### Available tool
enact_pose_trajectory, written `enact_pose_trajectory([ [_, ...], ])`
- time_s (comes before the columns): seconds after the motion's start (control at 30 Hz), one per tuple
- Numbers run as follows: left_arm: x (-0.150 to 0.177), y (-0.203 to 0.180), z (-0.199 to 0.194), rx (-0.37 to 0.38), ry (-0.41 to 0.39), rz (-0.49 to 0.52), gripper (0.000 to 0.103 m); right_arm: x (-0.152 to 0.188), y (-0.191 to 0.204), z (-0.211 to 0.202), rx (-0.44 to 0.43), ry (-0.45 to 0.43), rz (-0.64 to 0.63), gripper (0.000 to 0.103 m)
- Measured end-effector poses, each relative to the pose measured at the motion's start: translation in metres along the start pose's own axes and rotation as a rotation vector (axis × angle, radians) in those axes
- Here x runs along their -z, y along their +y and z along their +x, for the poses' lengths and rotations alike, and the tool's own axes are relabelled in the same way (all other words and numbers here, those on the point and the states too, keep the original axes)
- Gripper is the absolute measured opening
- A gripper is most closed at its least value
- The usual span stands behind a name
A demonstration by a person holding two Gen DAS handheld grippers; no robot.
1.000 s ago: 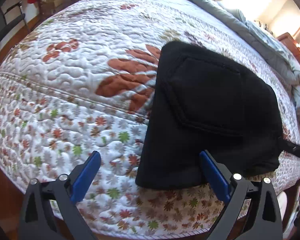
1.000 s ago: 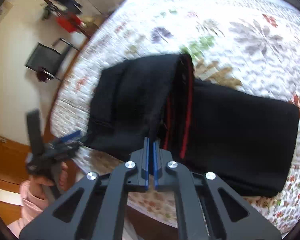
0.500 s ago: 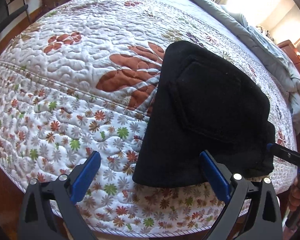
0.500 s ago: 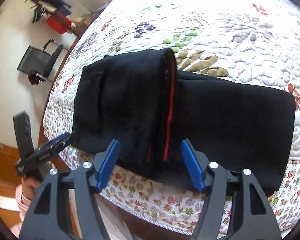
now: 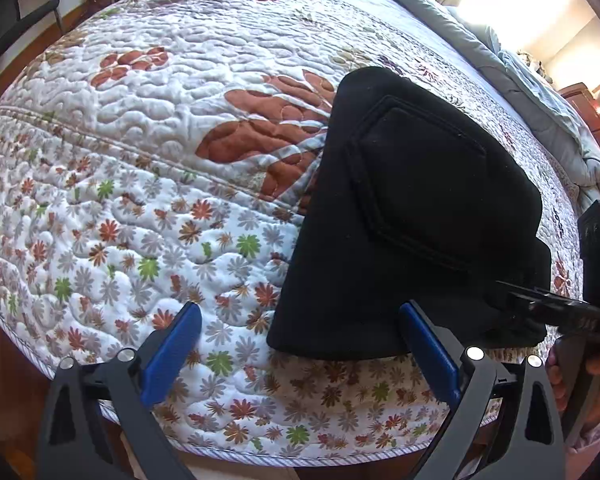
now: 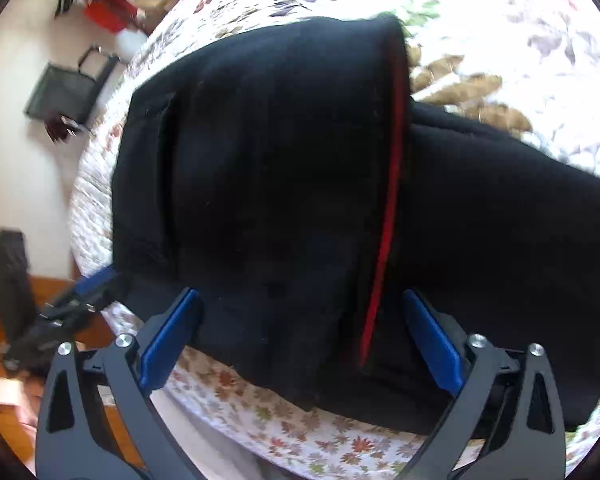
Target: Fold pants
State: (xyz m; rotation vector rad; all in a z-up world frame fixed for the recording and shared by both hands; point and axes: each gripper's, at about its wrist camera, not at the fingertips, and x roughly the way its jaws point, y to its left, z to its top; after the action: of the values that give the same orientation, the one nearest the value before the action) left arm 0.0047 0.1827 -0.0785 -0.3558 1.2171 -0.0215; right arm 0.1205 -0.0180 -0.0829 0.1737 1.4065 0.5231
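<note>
The black pants (image 5: 412,216) lie folded on the floral quilt (image 5: 148,184) near the bed's near edge, a patch pocket (image 5: 416,184) facing up. In the right wrist view a red stripe (image 6: 392,184) runs along the edge of the upper fold. The left gripper (image 5: 300,344) stands wide open just off the near left corner of the pants, holding nothing. The right gripper (image 6: 300,332) is also spread wide and empty, its blue pads (image 6: 432,340) flanking the near edge of the pants. A grey blanket (image 5: 540,92) lies along the far right side.
</note>
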Motion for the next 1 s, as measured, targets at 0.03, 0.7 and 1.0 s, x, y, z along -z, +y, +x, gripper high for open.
enact_pose_trajectory([
  [0.03,-0.004,0.002,0.001,-0.001,-0.001,0.002,0.099,0.001,0.002,-0.004,0.009,-0.029,-0.007,0.053],
  [0.7,-0.027,-0.027,-0.017,0.020,-0.022,0.010,0.099,0.026,-0.022,-0.123,-0.312,-0.274,0.007,0.017],
  [1.0,-0.025,-0.051,-0.008,0.035,-0.011,0.050,0.099,0.043,-0.064,-0.165,-0.268,-0.337,0.068,0.017],
])
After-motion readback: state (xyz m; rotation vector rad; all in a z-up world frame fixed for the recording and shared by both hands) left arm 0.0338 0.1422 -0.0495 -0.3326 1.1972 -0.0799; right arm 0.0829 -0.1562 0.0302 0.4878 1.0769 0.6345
